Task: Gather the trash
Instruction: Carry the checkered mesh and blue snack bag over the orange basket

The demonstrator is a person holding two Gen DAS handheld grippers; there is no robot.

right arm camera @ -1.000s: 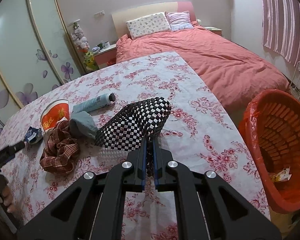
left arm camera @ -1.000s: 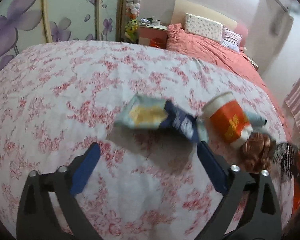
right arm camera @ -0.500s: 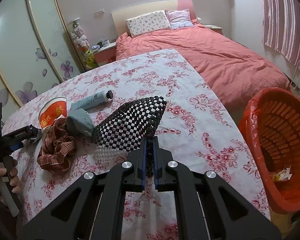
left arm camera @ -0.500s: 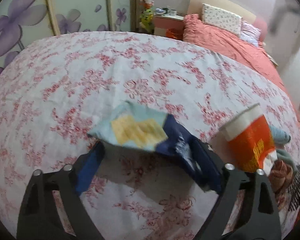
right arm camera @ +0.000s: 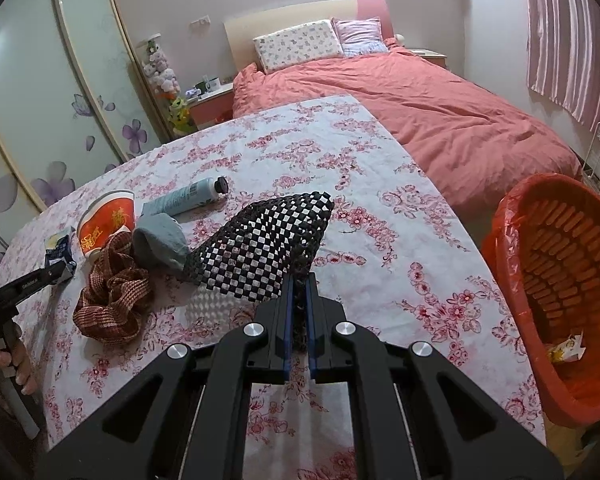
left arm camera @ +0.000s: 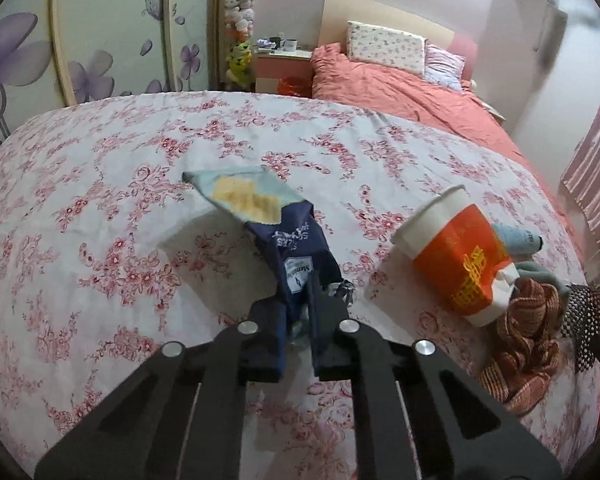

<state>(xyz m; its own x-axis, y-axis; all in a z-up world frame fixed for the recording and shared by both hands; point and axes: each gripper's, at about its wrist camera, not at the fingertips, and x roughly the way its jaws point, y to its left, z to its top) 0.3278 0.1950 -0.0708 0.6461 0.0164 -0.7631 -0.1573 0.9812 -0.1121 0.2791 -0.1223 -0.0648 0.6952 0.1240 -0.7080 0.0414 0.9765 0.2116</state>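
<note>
- On the desk, under a white cloth printed with red flowers, the litter lies along the left side as the right wrist view shows it.
- The left gripper has just been closing, and its fingers now pinch the dark blue end of a snack wrapper; the wrapper's pale blue and yellow end juts forward past the tips, casting a shadow on the cloth.
- From the right wrist view the same left gripper reaches in at the left edge with the wrapper at its tip, and a person's hand grips its handle below.
- The right gripper is clamped, its fingers squeezing the near edge of a black-and-white checkered cloth, which fans out ahead of them over the desk.
- An orange and white paper cup lies on its side just to the right of the wrapper, its rim turned toward the far left.
- A reddish-brown plaid cloth is bunched beside the cup, touching a grey-blue sock.
- A pale blue spray can with a black cap lies beyond the sock.
- An orange basket lined with an orange bag stands off the desk's right edge, with a scrap of wrapper at its bottom.
- A bed with a salmon quilt stands behind the desk.
</note>
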